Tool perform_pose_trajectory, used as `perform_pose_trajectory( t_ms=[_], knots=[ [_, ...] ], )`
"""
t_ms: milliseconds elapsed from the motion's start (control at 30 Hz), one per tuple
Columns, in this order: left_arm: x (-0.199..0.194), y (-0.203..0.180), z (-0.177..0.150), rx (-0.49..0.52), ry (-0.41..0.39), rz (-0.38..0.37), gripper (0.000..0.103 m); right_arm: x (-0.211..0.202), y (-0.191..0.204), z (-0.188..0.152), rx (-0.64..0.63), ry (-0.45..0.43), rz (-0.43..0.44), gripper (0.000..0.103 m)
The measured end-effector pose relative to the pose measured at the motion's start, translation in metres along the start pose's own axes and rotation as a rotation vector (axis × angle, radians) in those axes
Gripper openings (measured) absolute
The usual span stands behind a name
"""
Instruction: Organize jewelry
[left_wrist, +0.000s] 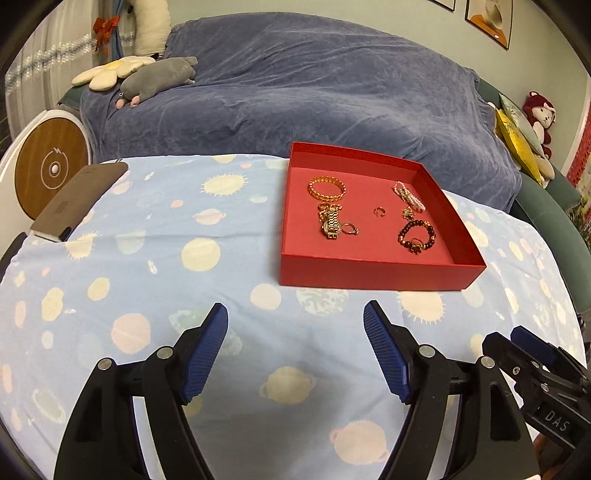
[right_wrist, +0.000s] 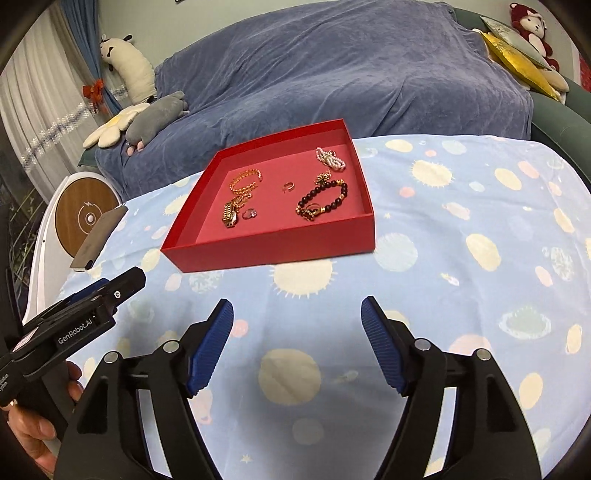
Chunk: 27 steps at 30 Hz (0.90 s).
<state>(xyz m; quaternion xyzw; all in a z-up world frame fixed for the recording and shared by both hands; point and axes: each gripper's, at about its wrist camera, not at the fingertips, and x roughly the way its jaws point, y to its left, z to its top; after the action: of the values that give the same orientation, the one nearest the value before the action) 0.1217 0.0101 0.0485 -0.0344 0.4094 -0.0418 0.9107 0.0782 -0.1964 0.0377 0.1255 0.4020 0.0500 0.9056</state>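
We view a worktop (left_wrist: 147, 258) draped in a pale blue planet-print cloth, with a shallow red tray (left_wrist: 380, 275) standing on its far half and a sofa under a blue cover (left_wrist: 295, 92) beyond. All the jewelry we can see lies inside the tray: a gold chain bracelet (left_wrist: 327, 188) at the far left, a gold watch (left_wrist: 331, 223) just nearer, a ring (left_wrist: 349, 229) just beside the watch, a small open ring (left_wrist: 379, 211) near the centre, a pearl bracelet (left_wrist: 408, 194) at the far right, and a dark bead bracelet (left_wrist: 416, 233) nearer on the right. The left claw (left_wrist: 295, 314) hangs over bare cloth on the near side of the tray, its blue pads spread wide and gripping nothing. The right claw (right_wrist: 297, 310) is likewise wide open and empty, near the tray's front wall but apart from it. No piece is seen loose on the cloth. We judge the task to be either largely done or not yet started on any finer sorting: the pieces are gathered in one tray, yet the watch, ring and gold bracelet crowd together, and whether further arranging is intended cannot be told from these views.
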Motion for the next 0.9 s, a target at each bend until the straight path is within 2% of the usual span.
perform_pose_trajectory(
  t_ms=[100, 167, 300, 567, 900],
  knots=[
    [-0.002, -0.001, -0.012, 0.017, 0.005, 0.013, 0.077, -0.001, 0.003, -0.008, -0.009, 0.01, 0.007, 0.071],
    [-0.001, -0.003, -0.016, 0.045, 0.009, 0.033, 0.086, 0.0, 0.007, -0.011, -0.044, 0.015, 0.002, 0.071],
    [0.007, -0.002, -0.026, 0.073, 0.014, 0.07, 0.086, 0.0, 0.009, -0.019, -0.081, -0.001, -0.038, 0.079],
    [0.018, -0.007, -0.032, 0.083, 0.047, 0.056, 0.086, 0.012, 0.011, -0.024, -0.087, 0.015, -0.058, 0.083],
    [0.023, -0.018, -0.034, 0.094, 0.061, 0.048, 0.086, 0.013, 0.021, -0.028, -0.165, -0.02, -0.109, 0.092]
  ],
)
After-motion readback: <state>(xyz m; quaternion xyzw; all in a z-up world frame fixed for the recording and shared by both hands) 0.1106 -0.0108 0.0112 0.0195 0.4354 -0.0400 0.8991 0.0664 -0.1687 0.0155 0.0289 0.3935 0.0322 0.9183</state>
